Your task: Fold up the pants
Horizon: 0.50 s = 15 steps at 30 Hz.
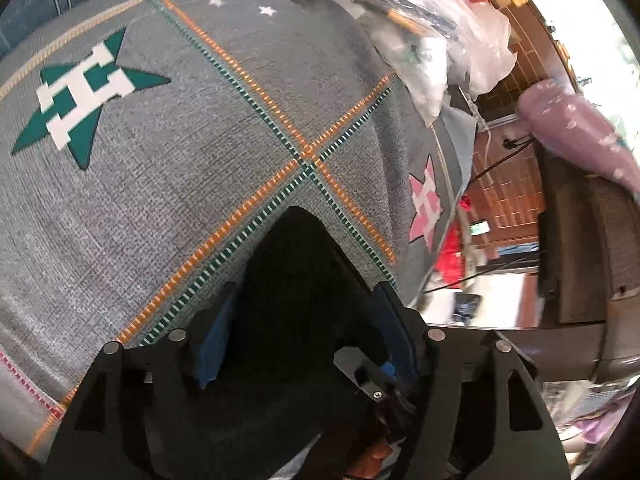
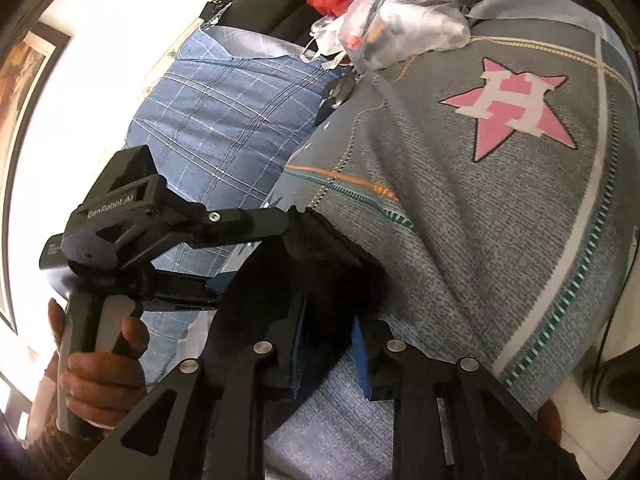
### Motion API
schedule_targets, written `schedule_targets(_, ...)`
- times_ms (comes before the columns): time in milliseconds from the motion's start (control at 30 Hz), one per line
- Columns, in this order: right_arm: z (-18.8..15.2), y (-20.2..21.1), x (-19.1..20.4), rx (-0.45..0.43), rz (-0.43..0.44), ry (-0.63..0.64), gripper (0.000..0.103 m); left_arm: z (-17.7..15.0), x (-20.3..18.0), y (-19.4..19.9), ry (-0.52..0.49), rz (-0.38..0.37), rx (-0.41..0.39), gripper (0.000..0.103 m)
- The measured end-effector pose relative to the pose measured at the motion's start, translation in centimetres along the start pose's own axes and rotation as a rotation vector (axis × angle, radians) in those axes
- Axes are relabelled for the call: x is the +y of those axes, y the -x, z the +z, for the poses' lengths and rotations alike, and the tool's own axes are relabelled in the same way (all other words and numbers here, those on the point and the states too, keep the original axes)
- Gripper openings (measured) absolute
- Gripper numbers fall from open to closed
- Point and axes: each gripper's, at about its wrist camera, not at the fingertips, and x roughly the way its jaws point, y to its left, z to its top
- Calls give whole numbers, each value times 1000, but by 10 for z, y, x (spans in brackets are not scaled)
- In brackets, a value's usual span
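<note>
Honestly, the weak spot is my grip. The black pants (image 1: 296, 264) are bunched in a dark heap on the grey star-patterned bedspread (image 1: 180, 180), right in front of both tools. My left hand-held gripper (image 1: 304, 300) has its fingers apart with the cloth lying loose between them, and the inner face of one blue pad (image 1: 216, 344) is bare, so I judge nothing is pinched there. My right hand-held gripper (image 2: 328, 320) has its fingers nearly together around a dark fold, but I cannot tell whether the pads truly bite.

If I lift or drag now, the left side would likely stay behind and the fold would come out crooked. Closing blindly into the heap could catch several layers, or nip the bedspread underneath and pull it up too. The fabric is dark and shows no edge, so I could easily take the wrong part. The plastic bags (image 1: 440, 40) are piled near the far edge, and a wide sweep might snag them.
</note>
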Motion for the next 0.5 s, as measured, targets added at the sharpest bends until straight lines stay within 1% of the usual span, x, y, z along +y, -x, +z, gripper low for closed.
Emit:
schedule_targets(33,0,0,-1,4,7,-3,18,-2,1,1,10,10,-17,47)
schedule_targets(67,0,0,-1,9,11,-5,14,-4,3,1,26,17,-24,20)
schedule_targets(100,1,0,0,13,10,1,12,-7,10,1,49,25,-20,11)
schedule_targets(133,1,2,3,10,9,16,11,-9,18,3,85,2,-18,12)
schedule_targets(200,0,9,16,-3,4,82,10,-16,32,15,164,-81,-41,11)
schedule_targets(267,-1,18,36,-23,-3,176,10,-24,35,31,168,-111,-74,11)
schedule_targets(367,-5,33,69,-44,10,297,10,-38,34,57,168,-145,-125,11)
schedule_targets(500,-22,45,117,-62,23,478,10,-65,42,90,178,-173,-189,12)
